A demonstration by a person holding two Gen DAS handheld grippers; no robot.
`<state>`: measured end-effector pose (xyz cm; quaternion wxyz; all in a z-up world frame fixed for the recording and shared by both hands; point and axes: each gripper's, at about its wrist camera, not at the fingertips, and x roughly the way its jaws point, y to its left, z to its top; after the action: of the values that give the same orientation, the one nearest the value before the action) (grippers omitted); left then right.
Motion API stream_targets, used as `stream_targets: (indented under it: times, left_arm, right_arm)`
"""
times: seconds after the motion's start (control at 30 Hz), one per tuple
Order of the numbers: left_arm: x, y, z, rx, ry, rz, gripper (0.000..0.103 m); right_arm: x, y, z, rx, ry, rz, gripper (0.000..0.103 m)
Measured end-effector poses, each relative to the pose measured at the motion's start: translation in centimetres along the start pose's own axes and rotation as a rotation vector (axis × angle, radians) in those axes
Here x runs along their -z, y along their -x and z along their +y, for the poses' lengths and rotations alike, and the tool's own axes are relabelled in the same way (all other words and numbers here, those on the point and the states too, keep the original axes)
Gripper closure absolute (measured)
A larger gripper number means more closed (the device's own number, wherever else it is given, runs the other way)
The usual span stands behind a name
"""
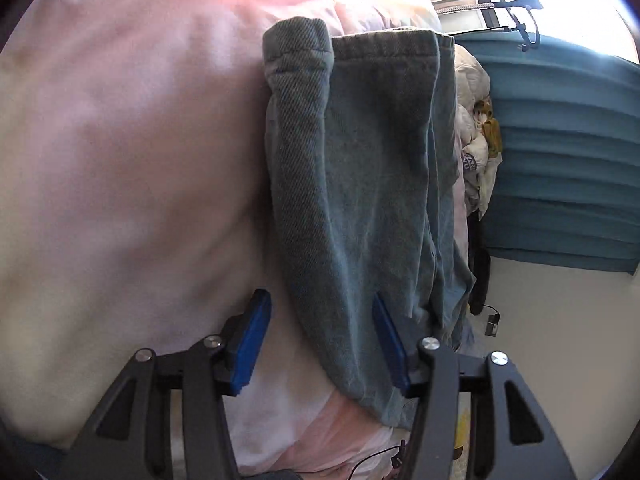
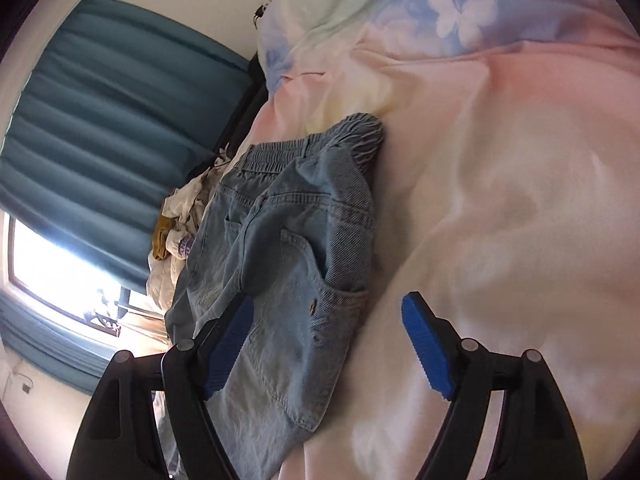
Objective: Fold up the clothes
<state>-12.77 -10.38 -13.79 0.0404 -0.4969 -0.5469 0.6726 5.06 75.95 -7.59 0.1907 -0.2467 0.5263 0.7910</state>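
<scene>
A pair of light blue jeans [image 1: 360,184] lies folded lengthwise on a pink bed sheet [image 1: 120,160]. The left wrist view shows the leg hems at the far end. My left gripper [image 1: 320,312] is open, its blue pads either side of the near leg fabric, holding nothing. The right wrist view shows the jeans' waistband and pockets [image 2: 288,240] on the sheet [image 2: 500,240]. My right gripper [image 2: 326,316] is open over the pocket area, empty.
A heap of white and yellow clothes [image 1: 478,136] lies beyond the jeans; it also shows in the right wrist view [image 2: 176,224]. A teal curtain [image 2: 100,128] and bright window [image 2: 48,272] are behind. A butterfly-print quilt [image 2: 440,12] is bunched at the bed's far end.
</scene>
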Motion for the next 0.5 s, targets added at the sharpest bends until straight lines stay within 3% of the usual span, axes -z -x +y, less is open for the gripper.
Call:
stream_targets:
  times: [0.1, 0.2, 0.33, 0.37, 0.4, 0.47, 0.5]
  left_arm:
    - [-0.3, -2.0, 0.1, 0.032, 0.030, 0.041, 0.049]
    - [-0.2, -3.2, -0.9, 0.016, -0.009, 0.037, 0.049]
    - [-0.2, -4.4, -2.2, 0.028, -0.060, 0.037, 0.049]
    - [-0.2, -4.6, -2.4, 0.022, -0.068, 0.035, 0.049]
    - [-0.3, -4.7, -2.6, 0.016, -0.075, 0.034, 0.050]
    - [-0.3, -4.7, -3.0, 0.005, -0.087, 0.022, 0.062]
    - [-0.3, -4.6, -3.2, -0.001, -0.092, 0.017, 0.064]
  right_arm:
    - [-1.2, -1.7, -1.1, -0.001, -0.038, -0.022, 0.026]
    - [-2.1, -2.9, -0.8, -0.008, -0.032, -0.048, 0.027]
    - [-2.4, -5.1, 1.0, -0.003, 0.032, -0.004, 0.042]
    - [-2.3, -5.6, 1.4, 0.018, 0.043, 0.007, 0.051]
    - [-2.2, -5.9, 1.7, 0.037, 0.051, 0.011, 0.065]
    - [-2.0, -5.9, 2.2, 0.077, 0.059, 0.007, 0.086]
    - [-2.0, -5.7, 2.4, 0.082, 0.055, 0.000, 0.090]
